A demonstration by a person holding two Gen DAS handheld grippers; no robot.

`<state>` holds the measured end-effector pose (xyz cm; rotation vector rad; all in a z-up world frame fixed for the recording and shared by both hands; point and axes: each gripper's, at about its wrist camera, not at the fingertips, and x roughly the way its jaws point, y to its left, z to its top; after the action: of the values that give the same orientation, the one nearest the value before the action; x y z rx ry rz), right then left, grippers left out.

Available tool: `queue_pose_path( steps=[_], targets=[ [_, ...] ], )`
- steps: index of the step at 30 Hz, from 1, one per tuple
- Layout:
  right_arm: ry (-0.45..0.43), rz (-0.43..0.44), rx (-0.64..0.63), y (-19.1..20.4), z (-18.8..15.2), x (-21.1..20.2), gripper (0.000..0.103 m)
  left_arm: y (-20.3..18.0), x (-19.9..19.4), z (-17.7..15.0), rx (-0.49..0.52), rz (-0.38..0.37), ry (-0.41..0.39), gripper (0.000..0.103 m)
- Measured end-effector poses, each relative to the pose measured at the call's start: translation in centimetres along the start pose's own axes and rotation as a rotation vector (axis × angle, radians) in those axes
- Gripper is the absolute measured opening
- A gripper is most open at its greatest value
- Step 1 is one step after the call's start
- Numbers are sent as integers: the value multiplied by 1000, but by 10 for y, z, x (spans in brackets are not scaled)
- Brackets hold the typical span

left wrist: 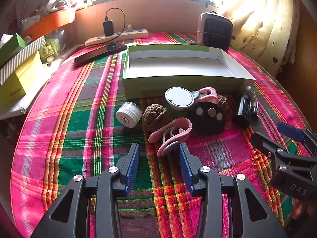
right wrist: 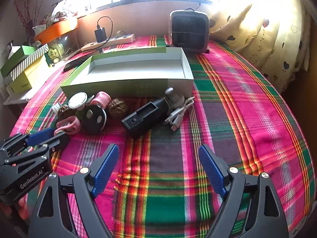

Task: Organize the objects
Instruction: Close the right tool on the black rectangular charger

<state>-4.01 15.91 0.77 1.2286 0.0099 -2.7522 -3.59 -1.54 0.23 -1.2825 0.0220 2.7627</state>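
Observation:
An open green-and-white box [left wrist: 178, 79] lies on the plaid cloth. Small items are heaped in front of it: a white jar [left wrist: 128, 117], a brown walnut [left wrist: 154, 115], a round white disc [left wrist: 179, 98], a black disc with silver buttons [left wrist: 208, 117], a black cylindrical device [right wrist: 144, 115] and a white cable [right wrist: 178, 115]. The lower end of a pink ear clip [left wrist: 170, 132] sits between the fingers of my left gripper [left wrist: 159, 150], whose pads stand apart from it. My right gripper [right wrist: 158, 152] hangs open over bare cloth, nothing between its fingers.
A small heater [left wrist: 215, 30] stands behind the box at the right. A power strip with a charger [left wrist: 116, 36] and a dark flat device [left wrist: 101, 53] lie at the back left. Stacked boxes [left wrist: 17, 75] flank the left edge, a curtain [right wrist: 267, 39] the right.

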Motion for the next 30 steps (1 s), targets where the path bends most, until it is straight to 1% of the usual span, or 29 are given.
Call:
queue_pose_path(
  steps=[3,5,7,10,15,18,21,23,30],
  targets=[
    [-12,-7,20,2,9,4,79,1,0,0,9,-7,-5,39],
    [-4,-5,42,2,13,8,74,1,0,-1,14,-9,-7,39],
    [6,-4,69,1,17,13,71,2,0,-1,18,-17,-6,39],
    [11,-12,76,4,21,17,69,3,0,-1,17,-28,-6,39],
    [21,-30,78,9,27,25,68,4,0,-1,22,-34,-6,39],
    [24,-55,67,12,29,27,67,4,0,-1,23,-43,-6,39],
    [26,-92,49,13,29,27,60,4,0,-1,25,-46,-6,39],
    [29,-111,41,12,29,27,52,4,0,-1,26,-49,-6,39],
    [36,-132,22,13,22,22,42,4,-1,-1,28,-64,-7,39]
  ],
)
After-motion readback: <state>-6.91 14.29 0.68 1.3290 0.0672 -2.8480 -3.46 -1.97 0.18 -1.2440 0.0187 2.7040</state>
